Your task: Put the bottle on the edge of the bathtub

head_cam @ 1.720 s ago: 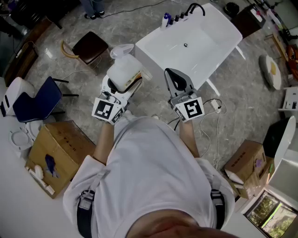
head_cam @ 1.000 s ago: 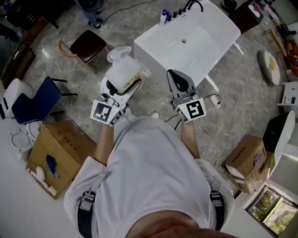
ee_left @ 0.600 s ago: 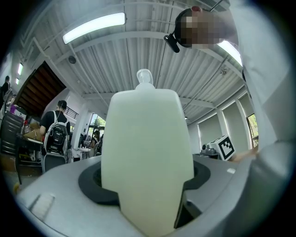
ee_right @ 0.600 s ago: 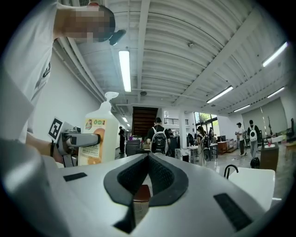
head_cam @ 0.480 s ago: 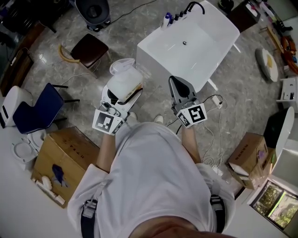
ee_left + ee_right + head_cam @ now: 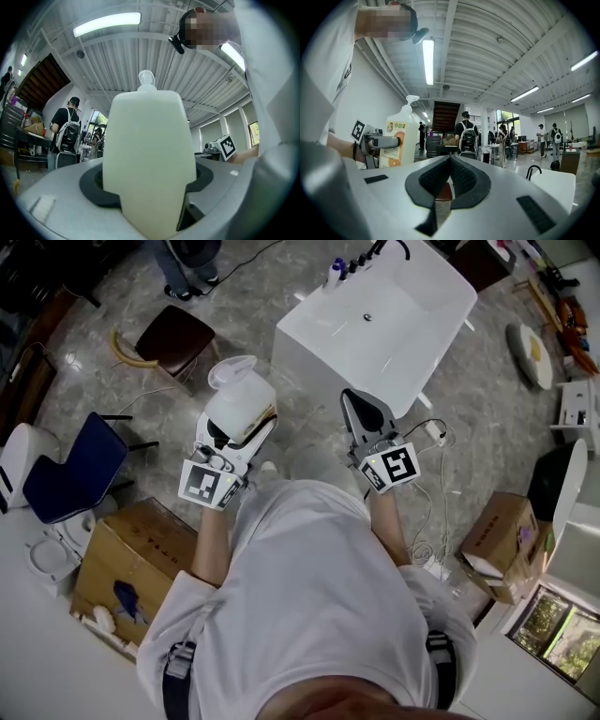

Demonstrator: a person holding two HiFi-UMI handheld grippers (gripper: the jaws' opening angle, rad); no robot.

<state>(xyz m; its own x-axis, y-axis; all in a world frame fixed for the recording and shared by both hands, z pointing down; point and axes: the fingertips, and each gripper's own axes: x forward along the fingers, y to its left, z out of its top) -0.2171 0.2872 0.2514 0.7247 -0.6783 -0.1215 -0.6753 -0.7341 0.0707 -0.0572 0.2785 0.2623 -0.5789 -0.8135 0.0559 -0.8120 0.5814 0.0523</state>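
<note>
A white pump bottle (image 6: pixel 241 399) stands upright between the jaws of my left gripper (image 6: pixel 246 420), which is shut on its body. In the left gripper view the bottle (image 6: pixel 149 154) fills the middle, pump head on top. My right gripper (image 6: pixel 355 402) is level with it on the right, shut with nothing held; its fingertips (image 6: pixel 450 158) meet. From the right gripper view the bottle (image 6: pixel 400 136) shows at the left, clamped in the left gripper. The white bathtub (image 6: pixel 292 322) stands on the floor just beyond both grippers, and its near rim (image 6: pixel 555 180) shows at the right.
Small bottles (image 6: pixel 336 271) and a black faucet (image 6: pixel 392 247) sit at the tub's far end. A brown stool (image 6: pixel 172 334), a blue chair (image 6: pixel 73 468), cardboard boxes (image 6: pixel 131 554) (image 6: pixel 502 538) and floor cables (image 6: pixel 433 442) surround me. Several people stand in the background (image 6: pixel 465 133).
The person has stepped a little, and the floor things have shifted in view. Both grippers stay out in front, with the bottle still in the left one. A bystander's feet show at top left.
</note>
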